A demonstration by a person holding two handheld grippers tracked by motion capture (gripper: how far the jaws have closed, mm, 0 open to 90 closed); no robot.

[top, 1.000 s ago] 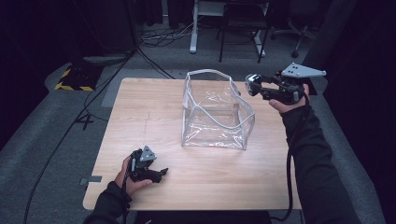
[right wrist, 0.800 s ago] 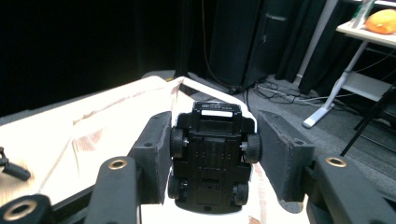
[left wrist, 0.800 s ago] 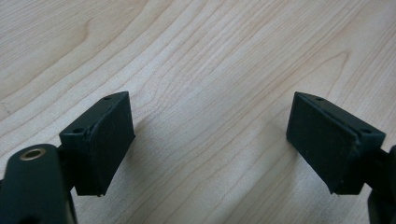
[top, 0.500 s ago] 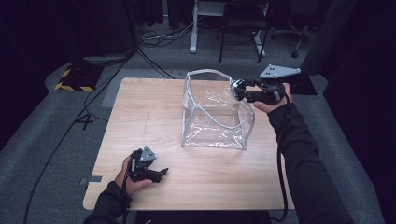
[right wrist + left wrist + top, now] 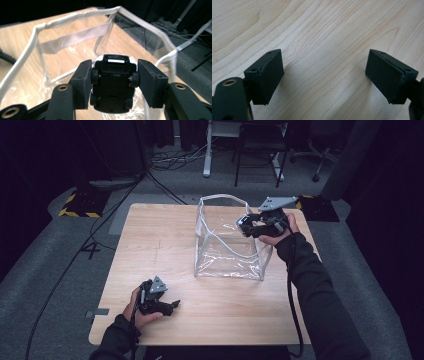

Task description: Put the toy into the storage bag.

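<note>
Clamped on a small toy car [image 5: 113, 82], the right gripper [image 5: 113, 80] held it upside down, its black underside and wheels facing the camera in the right gripper view, with a pad pressed against each flank at the wheels. That view also showed the open mouth of a clear plastic bag [image 5: 75, 37] just beyond the car, with its white-trimmed rim and a woven strap across the far wall; the wooden table showed through the film. From the high view the car itself was too small and dark to make out between the jaws, but the placing was plain: the right gripper [image 5: 248, 226] hung over the right-hand rim of the clear plastic bag [image 5: 227, 250], which stood upright near the middle of the table [image 5: 150, 245], towards its far side. The left gripper [image 5: 170, 306] lay well apart from the bag, near the table's front left corner, resting in the person's hand close to the wood. Its own view gave what the high view could not: the two black pads [image 5: 268, 72] stood wide apart with nothing but bare wood grain between them.
</note>
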